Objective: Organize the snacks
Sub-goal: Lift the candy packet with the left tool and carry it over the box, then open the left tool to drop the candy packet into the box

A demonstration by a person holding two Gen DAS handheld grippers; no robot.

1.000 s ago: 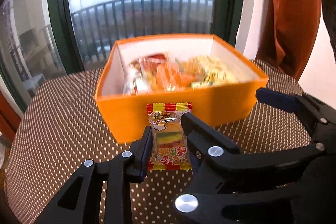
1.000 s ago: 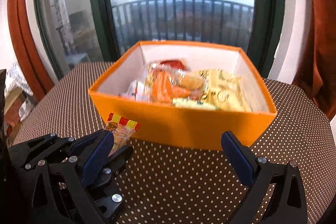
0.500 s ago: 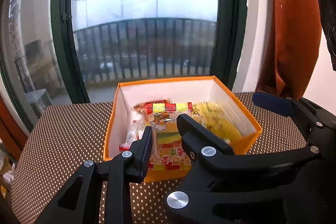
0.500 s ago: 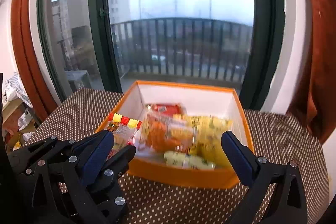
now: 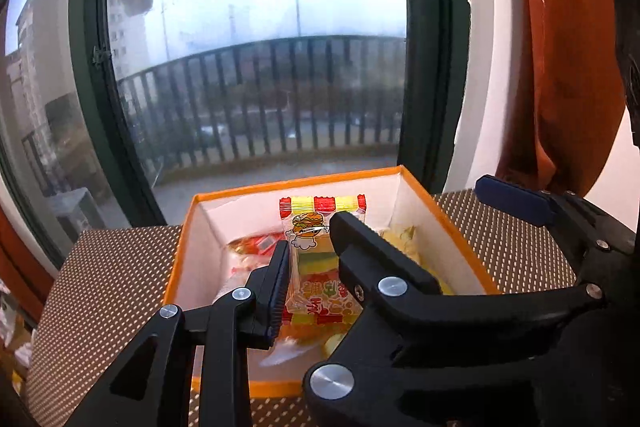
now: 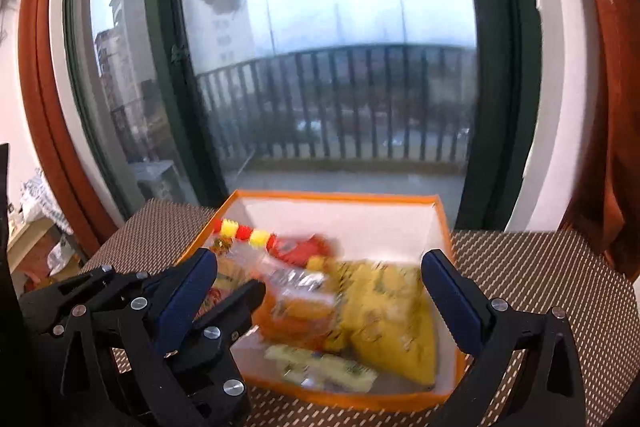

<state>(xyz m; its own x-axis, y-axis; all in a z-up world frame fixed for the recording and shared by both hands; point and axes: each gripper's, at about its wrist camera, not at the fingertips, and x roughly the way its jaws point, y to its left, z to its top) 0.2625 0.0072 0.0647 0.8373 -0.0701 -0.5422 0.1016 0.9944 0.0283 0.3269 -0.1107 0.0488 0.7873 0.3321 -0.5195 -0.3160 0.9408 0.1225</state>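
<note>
My left gripper (image 5: pixel 310 247) is shut on a small candy packet (image 5: pixel 318 255) with a red and yellow striped top edge and a burger cartoon. It holds the packet above the open orange box (image 5: pixel 184 259). The box (image 6: pixel 438 223) holds several snack bags, among them yellow bags (image 6: pixel 384 303), an orange bag (image 6: pixel 304 311) and a red packet (image 6: pixel 308 249). My right gripper (image 6: pixel 320 291) is open and empty, its blue pads (image 6: pixel 452 303) spread over the box. The left gripper and its packet (image 6: pixel 244 235) also show at the left of the right wrist view.
The box sits on a brown table with white dots (image 5: pixel 108 267). A large window with a dark green frame (image 5: pixel 424 67) and a balcony railing stands just behind. Rust-coloured curtains (image 5: pixel 560 67) hang at the right. Clutter lies beyond the table's left edge (image 6: pixel 36 203).
Both grippers have risen and moved forward over the box. The candy packet, earlier in front of the box's near wall, now hangs above the box's inside.
</note>
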